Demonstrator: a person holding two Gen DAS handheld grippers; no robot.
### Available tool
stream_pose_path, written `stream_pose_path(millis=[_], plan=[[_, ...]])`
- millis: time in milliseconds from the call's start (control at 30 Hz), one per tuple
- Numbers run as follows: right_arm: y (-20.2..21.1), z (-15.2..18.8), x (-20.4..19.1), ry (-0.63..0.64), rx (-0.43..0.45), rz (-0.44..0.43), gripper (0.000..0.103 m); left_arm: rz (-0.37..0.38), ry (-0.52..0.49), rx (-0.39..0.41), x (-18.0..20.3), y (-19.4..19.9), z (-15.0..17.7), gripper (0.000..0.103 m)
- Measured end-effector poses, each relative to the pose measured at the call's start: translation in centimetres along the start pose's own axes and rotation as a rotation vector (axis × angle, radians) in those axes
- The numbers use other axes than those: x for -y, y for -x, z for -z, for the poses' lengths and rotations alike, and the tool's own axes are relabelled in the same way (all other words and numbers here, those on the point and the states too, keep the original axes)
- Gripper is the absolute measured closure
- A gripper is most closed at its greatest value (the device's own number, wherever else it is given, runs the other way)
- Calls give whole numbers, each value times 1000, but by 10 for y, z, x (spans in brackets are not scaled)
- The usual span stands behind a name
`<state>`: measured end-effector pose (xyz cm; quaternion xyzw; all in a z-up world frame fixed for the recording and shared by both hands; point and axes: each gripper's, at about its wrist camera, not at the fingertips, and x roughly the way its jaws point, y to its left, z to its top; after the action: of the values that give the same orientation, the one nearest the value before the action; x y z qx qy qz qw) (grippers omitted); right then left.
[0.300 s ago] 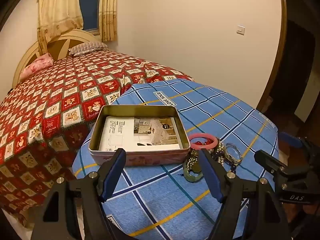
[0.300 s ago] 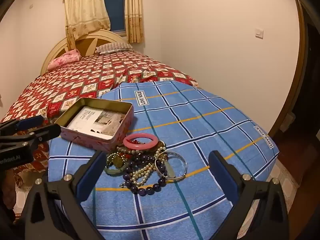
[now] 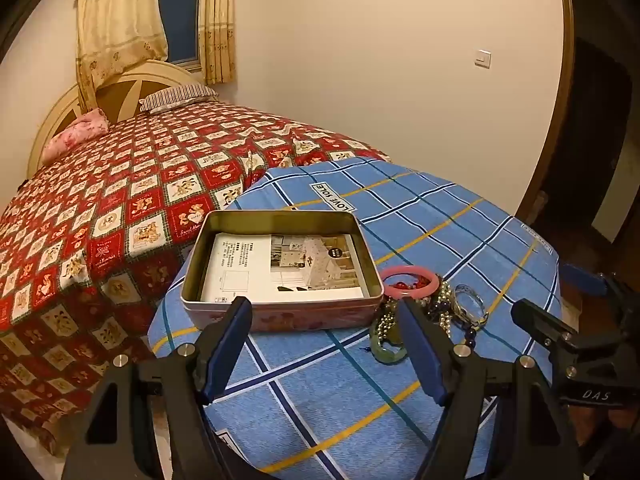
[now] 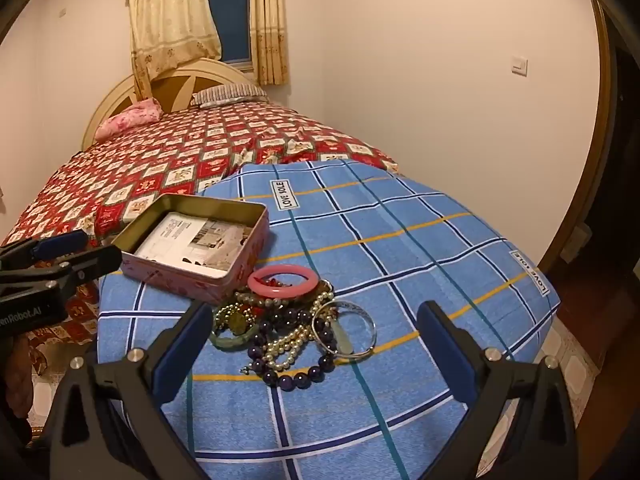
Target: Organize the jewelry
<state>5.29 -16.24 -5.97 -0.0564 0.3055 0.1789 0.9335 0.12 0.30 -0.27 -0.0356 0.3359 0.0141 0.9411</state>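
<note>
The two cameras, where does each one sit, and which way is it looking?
Left wrist view: sits on the left tool, looking forward between its open fingers at the open tin on the blue checked cloth; the right tool shows at the right edge.
Right wrist view: sits on the right tool, looking forward and down at the jewelry pile; the left tool shows at the left edge.
Both views share the tin, the pile, the pink bangle, the bed and the window.
</note>
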Motion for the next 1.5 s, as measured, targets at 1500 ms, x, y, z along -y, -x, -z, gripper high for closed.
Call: stream_pose_path(millis=[1500], plan=[[-5, 4, 3, -3, -12, -5, 0, -35, -2, -13, -8, -6, 0, 29]])
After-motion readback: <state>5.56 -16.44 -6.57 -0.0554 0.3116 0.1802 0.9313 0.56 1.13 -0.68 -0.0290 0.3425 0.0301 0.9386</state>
